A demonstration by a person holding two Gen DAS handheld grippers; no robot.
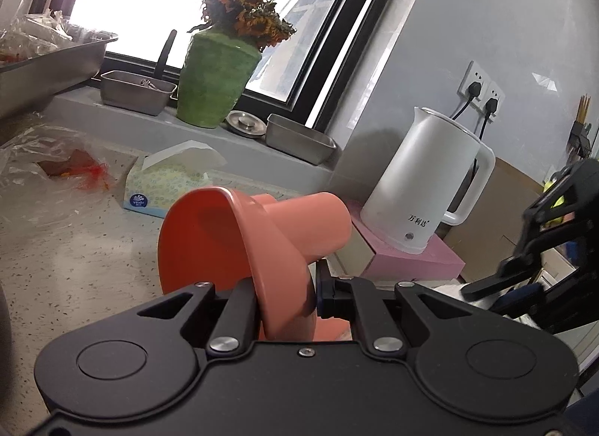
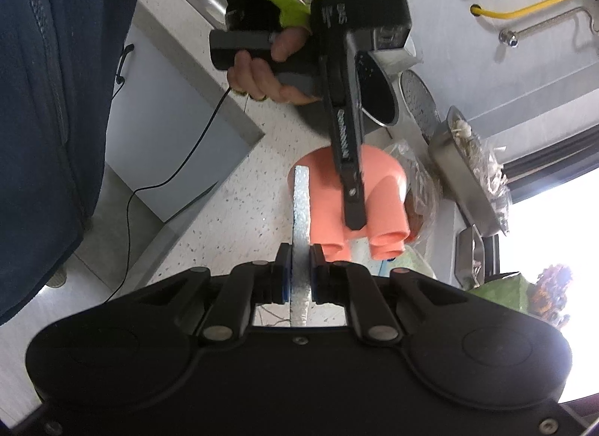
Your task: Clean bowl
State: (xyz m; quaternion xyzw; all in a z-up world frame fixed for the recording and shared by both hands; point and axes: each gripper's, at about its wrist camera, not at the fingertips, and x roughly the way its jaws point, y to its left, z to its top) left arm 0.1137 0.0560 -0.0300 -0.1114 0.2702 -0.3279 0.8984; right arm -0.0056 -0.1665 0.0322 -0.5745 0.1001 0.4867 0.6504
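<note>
Left wrist view: one salmon-pink footed bowl [image 1: 239, 248], tipped on its side, foot pointing toward the one white electric kettle [image 1: 423, 188]. Left tool [image 1: 286, 299] is pinched tight on the bowl's rim, holding it above the speckled worktop [image 1: 75, 271]. Kettle sits on a pink box [image 1: 411, 260] at the worktop's back right, near the wall. One tissue box [image 1: 164, 181] just behind the bowl. On the window ledge: one green vase [image 1: 213, 80] of dried sunflowers, three steel trays visible, one round steel lid [image 1: 245, 122]. Right tool's fingers show at the right edge, blurred.

Right wrist view: right tool [image 2: 299, 275] is clamped on one thin white sponge pad [image 2: 300, 218], edge-on, nearly closed. Pad tip is touching or just beside the bowl [image 2: 378, 188]; cannot tell which. One gloved hand [image 2: 269, 61] grips the left tool's handle; its finger [image 2: 350, 159] lies across the bowl.
</note>
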